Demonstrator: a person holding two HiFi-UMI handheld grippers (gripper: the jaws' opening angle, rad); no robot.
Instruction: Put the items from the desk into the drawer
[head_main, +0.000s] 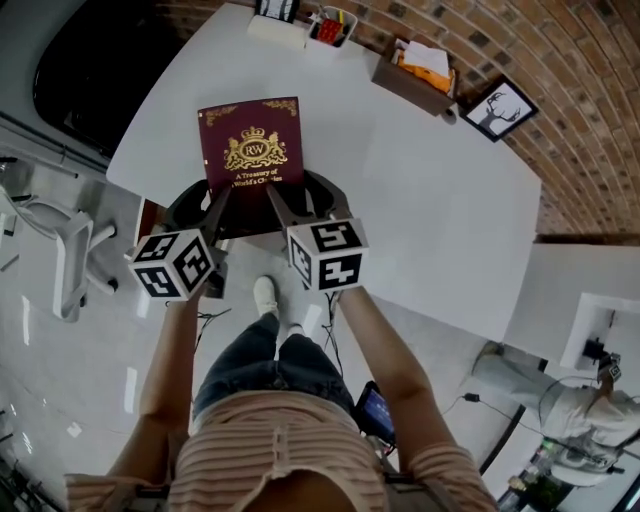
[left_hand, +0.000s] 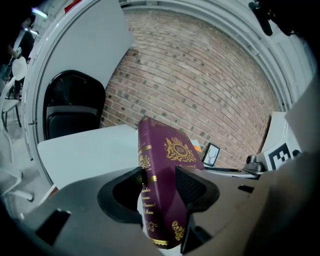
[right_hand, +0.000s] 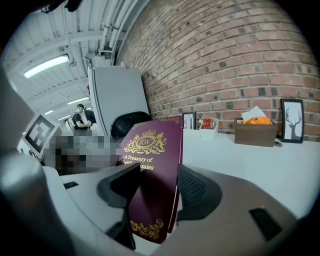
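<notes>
A maroon hardback book (head_main: 252, 145) with a gold crest is held above the near edge of the white desk (head_main: 430, 200). Both grippers grip its near end. My left gripper (head_main: 222, 203) is shut on the spine side; in the left gripper view the book (left_hand: 170, 150) stands on edge between the pads of that gripper (left_hand: 161, 197). My right gripper (head_main: 281, 203) is shut on the other side. In the right gripper view the cover (right_hand: 150, 160) fills the gap between the jaws of that gripper (right_hand: 156, 196).
At the desk's far edge stand a brown box (head_main: 415, 72) with orange contents, a framed picture (head_main: 498, 108), a small cup (head_main: 332, 25) and a white box (head_main: 277, 30). A black chair (head_main: 80, 70) is far left, a white chair (head_main: 70, 265) near left.
</notes>
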